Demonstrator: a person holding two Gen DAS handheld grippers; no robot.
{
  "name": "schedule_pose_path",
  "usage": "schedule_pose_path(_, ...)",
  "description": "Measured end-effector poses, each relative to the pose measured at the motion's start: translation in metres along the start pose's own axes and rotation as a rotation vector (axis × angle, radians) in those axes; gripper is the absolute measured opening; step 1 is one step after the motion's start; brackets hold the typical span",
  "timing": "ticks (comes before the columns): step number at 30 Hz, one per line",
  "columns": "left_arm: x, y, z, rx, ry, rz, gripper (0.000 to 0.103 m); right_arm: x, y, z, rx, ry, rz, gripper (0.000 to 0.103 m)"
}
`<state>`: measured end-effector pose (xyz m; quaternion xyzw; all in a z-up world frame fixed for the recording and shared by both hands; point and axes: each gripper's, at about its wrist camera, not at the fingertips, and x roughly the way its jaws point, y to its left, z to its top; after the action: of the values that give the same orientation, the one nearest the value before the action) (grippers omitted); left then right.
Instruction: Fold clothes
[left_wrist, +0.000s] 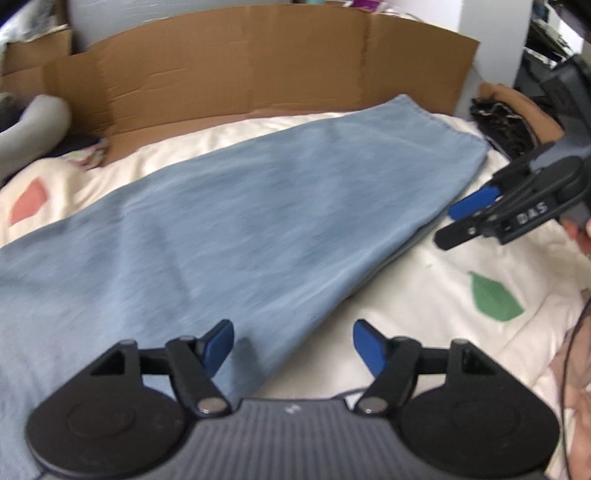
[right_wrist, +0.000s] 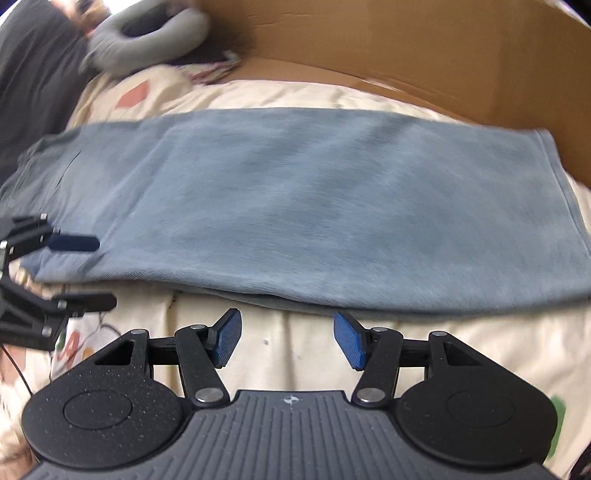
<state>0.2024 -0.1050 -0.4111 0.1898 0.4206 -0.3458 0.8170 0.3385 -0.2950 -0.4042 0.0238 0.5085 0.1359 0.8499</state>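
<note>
Both tongs (left_wrist: 293, 345) (right_wrist: 287, 341) spread and empty, blue jeans (right_wrist: 295, 206) lengthwise across the bed beyond.

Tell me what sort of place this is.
Most likely a bedroom at home: light blue jeans lie on a cream quilt with leaf patches, a grey neck pillow rests at one end, and flattened cardboard stands behind.

light blue denim garment (right_wrist: 295, 206), seemingly folded trousers, lying flat and lengthwise on cream bedding
</note>
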Motion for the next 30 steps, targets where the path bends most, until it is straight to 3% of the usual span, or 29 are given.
schedule_pose_path(6,0.006,0.006,-0.021,0.027,0.035,0.122,0.079,0.011,0.029,0.01,-0.088,0.057,0.06,0.062)
schedule_pose_path(15,-0.011,0.032,-0.011,-0.095,-0.041,0.165,0.078,0.029,0.069,0.014,-0.09,0.002,0.157,0.062)
schedule_pose_path(22,-0.012,0.042,-0.009,-0.15,-0.068,0.179,0.078,0.034,0.077,0.031,-0.079,-0.051,0.154,0.062)
schedule_pose_path(27,-0.009,0.042,-0.014,-0.144,-0.054,0.185,0.078,0.056,0.078,0.025,-0.06,-0.002,0.126,0.062)
schedule_pose_path(30,-0.005,0.042,-0.019,-0.138,-0.036,0.195,0.078,0.06,0.084,0.015,-0.116,0.003,0.102,0.062)
